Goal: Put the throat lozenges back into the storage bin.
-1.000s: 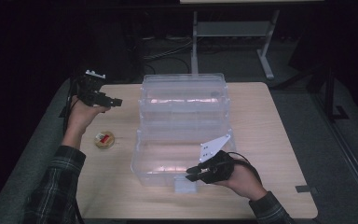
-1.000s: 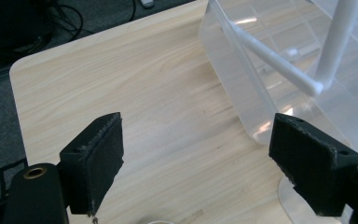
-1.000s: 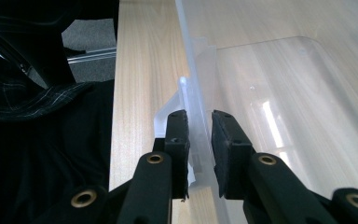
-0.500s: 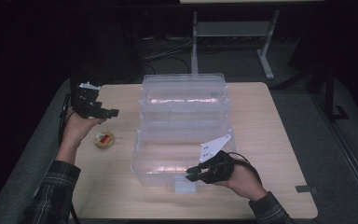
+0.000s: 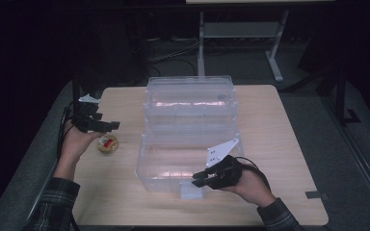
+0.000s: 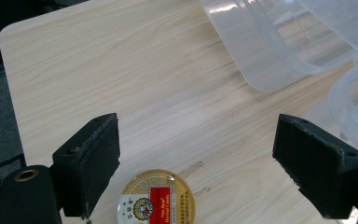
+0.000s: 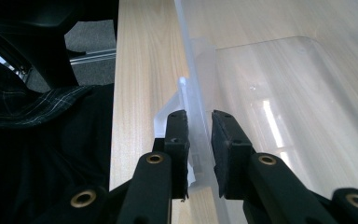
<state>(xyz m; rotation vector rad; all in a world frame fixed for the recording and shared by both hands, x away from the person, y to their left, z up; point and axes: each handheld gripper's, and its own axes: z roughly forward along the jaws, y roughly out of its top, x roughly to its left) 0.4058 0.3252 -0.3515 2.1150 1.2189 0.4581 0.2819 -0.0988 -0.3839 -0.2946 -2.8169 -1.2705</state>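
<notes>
Bottom centre of the left gripper view, the round gold tin (image 6: 156, 198) sits between the wide-open left gripper (image 6: 209, 168); right gripper (image 7: 199, 140) clamps the clear bin's (image 5: 188, 139) wall.

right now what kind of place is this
Probably a lab or recording workspace: a bare wooden table in a dark room, a desk frame with cables behind, and handheld grippers working a clear box.

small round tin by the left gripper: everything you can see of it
The small round tin is a flat, gold-rimmed disc, seemingly metal, whose lid bears a red label with small print and an emblem. It lies flat, lid up and closed, on the wooden table, left of the clear plastic box. The left gripper hovers over it, jaws wide open on either side; nothing touches it.
</notes>
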